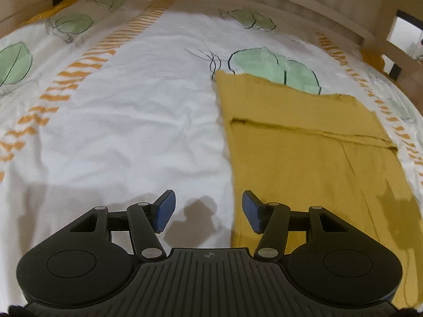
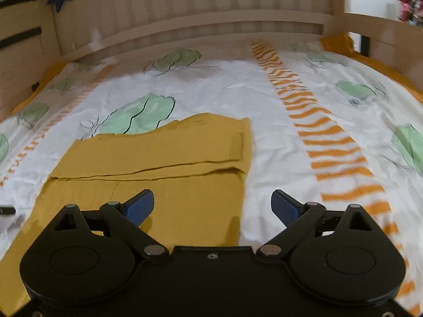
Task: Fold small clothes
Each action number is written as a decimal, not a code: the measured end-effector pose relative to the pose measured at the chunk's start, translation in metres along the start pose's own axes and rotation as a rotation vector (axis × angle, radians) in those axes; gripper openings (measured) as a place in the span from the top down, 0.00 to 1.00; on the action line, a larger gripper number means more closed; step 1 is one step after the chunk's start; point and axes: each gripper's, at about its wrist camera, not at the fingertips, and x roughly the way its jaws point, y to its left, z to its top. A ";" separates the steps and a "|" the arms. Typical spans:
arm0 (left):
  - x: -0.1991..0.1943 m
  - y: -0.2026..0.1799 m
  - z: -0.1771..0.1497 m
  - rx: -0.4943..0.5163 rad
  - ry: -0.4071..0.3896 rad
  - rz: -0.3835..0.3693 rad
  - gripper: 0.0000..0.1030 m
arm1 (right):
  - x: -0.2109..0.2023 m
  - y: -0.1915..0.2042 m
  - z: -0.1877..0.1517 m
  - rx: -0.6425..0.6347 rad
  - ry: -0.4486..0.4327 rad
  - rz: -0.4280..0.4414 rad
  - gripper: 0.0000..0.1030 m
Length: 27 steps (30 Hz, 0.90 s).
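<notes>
A mustard-yellow garment [image 1: 312,158] lies flat on the bed, folded into a long strip with a fold line across it. In the left wrist view it fills the right half. My left gripper [image 1: 208,210] is open and empty, hovering over the garment's left edge near its near end. In the right wrist view the garment [image 2: 148,169] lies left of centre. My right gripper [image 2: 212,207] is open and empty, over the garment's right edge.
The bed has a white sheet [image 1: 132,105] with green leaf prints and orange striped bands [image 2: 330,145]. A wooden bed frame [image 2: 185,26] runs around the far and side edges. A small dark object [image 2: 6,209] lies at the far left.
</notes>
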 end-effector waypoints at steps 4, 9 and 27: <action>-0.019 0.011 -0.026 -0.103 -0.012 -0.053 0.47 | -0.017 -0.008 -0.018 0.062 0.002 -0.004 0.07; -0.033 0.011 -0.057 -0.113 -0.013 -0.058 0.47 | -0.030 -0.010 -0.043 0.093 0.029 0.001 0.07; -0.065 -0.002 -0.110 -0.081 -0.031 -0.082 0.47 | -0.085 -0.034 -0.118 0.242 0.099 0.027 0.01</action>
